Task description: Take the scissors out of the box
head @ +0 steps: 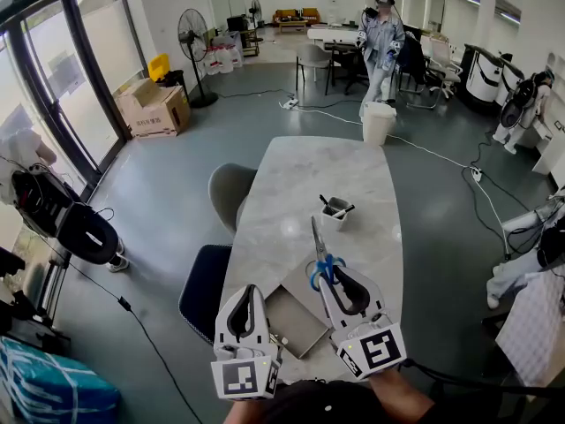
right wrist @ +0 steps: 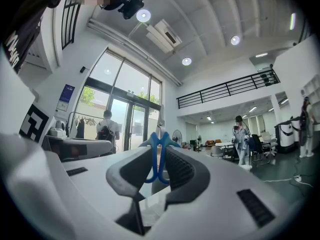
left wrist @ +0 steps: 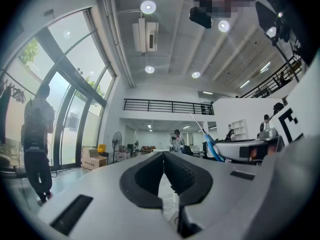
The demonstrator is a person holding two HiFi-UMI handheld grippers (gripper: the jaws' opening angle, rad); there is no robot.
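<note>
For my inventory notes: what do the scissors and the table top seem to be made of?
The scissors: thin grey blades, likely bare metal; smooth, evenly blue handles, probably plastic. The table: pale top with faint grey veining, marble or an imitation.

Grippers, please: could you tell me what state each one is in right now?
Left gripper: shut, holding nothing.
Right gripper: shut on the scissors, at the blue handles.

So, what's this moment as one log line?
right gripper: shut on scissors | left gripper: shut, empty | scissors: out of box
</note>
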